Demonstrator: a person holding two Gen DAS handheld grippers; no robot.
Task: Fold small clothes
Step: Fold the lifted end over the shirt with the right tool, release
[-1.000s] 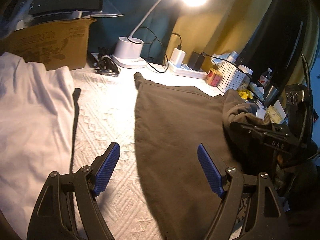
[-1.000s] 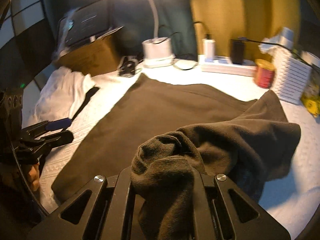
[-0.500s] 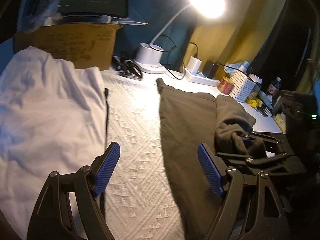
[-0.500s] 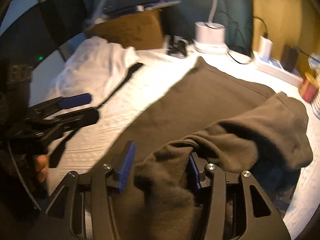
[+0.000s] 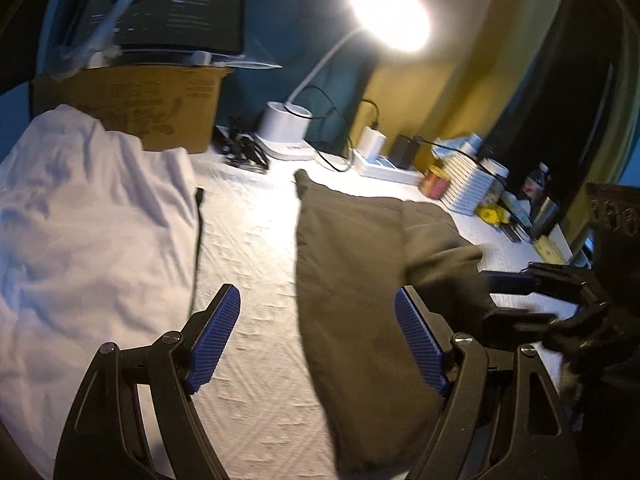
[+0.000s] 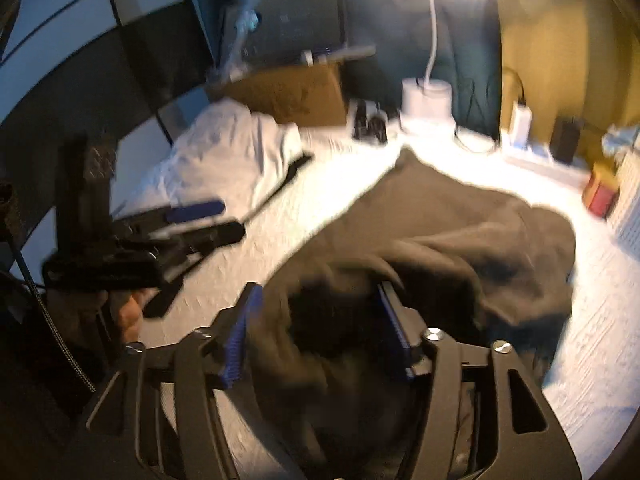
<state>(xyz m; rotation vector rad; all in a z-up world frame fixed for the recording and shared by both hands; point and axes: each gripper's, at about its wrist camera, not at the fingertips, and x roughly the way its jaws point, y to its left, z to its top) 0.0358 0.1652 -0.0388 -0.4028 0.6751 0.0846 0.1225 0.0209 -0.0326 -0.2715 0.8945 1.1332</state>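
Two garments on your bench (image 5: 256, 248), one brown garment (image 5: 352, 264) centre frame, one white garment (image 5: 92, 220) at left, your left hand-held gripper (image 5: 318, 344) spread apart over bare bench, your right hand-held gripper (image 6: 320, 336) apart, brown cloth bunched loosely between, one lamp (image 5: 390, 12) upper right.

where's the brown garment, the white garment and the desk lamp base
brown garment (image 5: 352, 264), left wrist view, flat middle panel
white garment (image 5: 92, 220), left wrist view, wrinkled centre
desk lamp base (image 5: 285, 130), left wrist view, white cylinder

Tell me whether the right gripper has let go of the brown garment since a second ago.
Yes. The right gripper was shut on the brown garment; now its jaws stand apart, cloth loose between them, still lying before the lamp base.
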